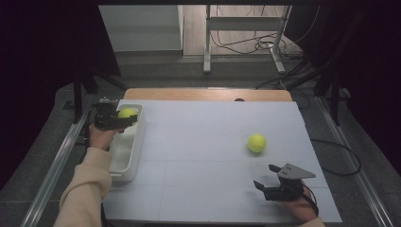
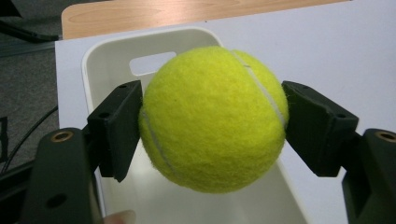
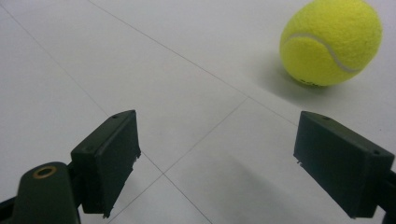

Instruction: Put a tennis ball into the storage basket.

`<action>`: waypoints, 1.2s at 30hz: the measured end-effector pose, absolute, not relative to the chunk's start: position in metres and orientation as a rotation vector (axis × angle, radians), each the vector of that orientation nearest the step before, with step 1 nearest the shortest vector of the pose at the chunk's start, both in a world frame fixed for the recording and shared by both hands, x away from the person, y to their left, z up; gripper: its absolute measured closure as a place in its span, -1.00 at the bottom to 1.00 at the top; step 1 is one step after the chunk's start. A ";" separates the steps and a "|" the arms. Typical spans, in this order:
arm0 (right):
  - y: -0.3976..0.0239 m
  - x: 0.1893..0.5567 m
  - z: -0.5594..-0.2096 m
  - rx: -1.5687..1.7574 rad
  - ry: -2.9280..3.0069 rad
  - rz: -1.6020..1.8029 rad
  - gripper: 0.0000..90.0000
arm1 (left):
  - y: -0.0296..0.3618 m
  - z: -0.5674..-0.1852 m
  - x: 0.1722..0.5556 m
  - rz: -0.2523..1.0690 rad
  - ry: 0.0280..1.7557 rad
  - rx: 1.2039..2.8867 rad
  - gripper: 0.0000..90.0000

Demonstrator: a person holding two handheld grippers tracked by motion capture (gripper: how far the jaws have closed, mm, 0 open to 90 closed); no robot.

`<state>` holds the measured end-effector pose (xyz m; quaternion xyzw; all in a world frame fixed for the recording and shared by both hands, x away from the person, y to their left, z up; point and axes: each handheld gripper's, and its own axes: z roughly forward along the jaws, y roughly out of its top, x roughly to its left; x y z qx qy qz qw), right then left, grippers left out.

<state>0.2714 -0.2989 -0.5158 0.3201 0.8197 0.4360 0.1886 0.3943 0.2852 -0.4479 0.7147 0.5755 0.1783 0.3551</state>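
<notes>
Ball (image 2: 212, 119) above bin rim (image 2: 88, 98)

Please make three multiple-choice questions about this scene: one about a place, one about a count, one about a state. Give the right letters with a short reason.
1. Where is the tennis ball held by the left gripper?
A. Over the white bin
B. On the floor
C. Beside the right gripper

2. How many tennis balls are there?
A. One
B. Two
C. Four

3. What is the state of the right gripper?
A. Shut on a ball
B. Open, holding nothing
C. Shut on the bin rim

Answers:
1. A: in the left gripper view the held ball hangs above the white bin.
2. B: the high view shows the held ball and a loose ball on the white table.
3. B: its jaws stand apart with bare table between them, the loose ball lying ahead.
</notes>
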 end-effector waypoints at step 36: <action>-0.301 0.274 -0.515 0.909 2.314 1.258 -0.68 | 0.257 -0.424 0.334 0.411 1.246 1.749 -0.71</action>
